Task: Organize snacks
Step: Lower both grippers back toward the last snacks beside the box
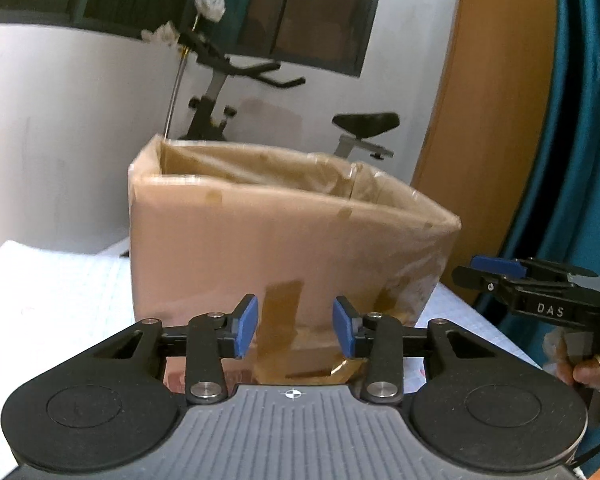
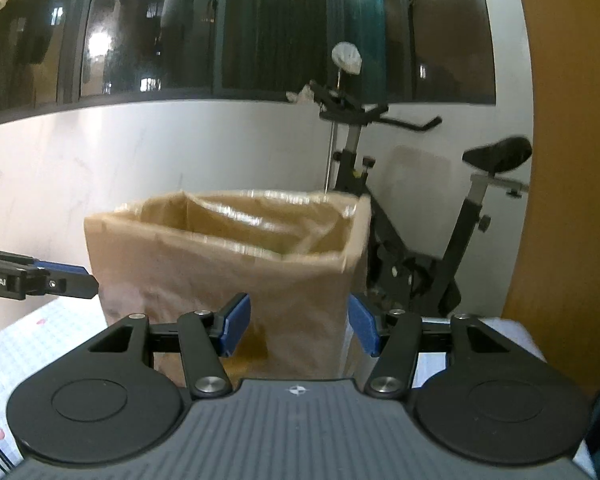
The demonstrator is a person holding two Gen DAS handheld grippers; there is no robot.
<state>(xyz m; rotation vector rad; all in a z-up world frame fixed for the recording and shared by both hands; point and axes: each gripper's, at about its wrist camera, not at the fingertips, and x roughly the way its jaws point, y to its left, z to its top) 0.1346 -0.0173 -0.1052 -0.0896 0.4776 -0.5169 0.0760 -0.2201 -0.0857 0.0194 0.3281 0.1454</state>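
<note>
An open cardboard box, patched with brown tape and lined with clear plastic, stands on the white table. My left gripper faces the box's near wall, low down, open, with nothing between its blue pads. In the right wrist view the same box fills the middle. My right gripper is open and empty before the box's right corner. Each gripper shows in the other's view: the right gripper at the right edge, the left gripper at the left edge. No snack is in view.
An exercise bike stands behind the box against the white wall. A wooden panel and a teal curtain rise at the right. A person's hand grips the right gripper's handle. The table's grid-patterned cover extends left.
</note>
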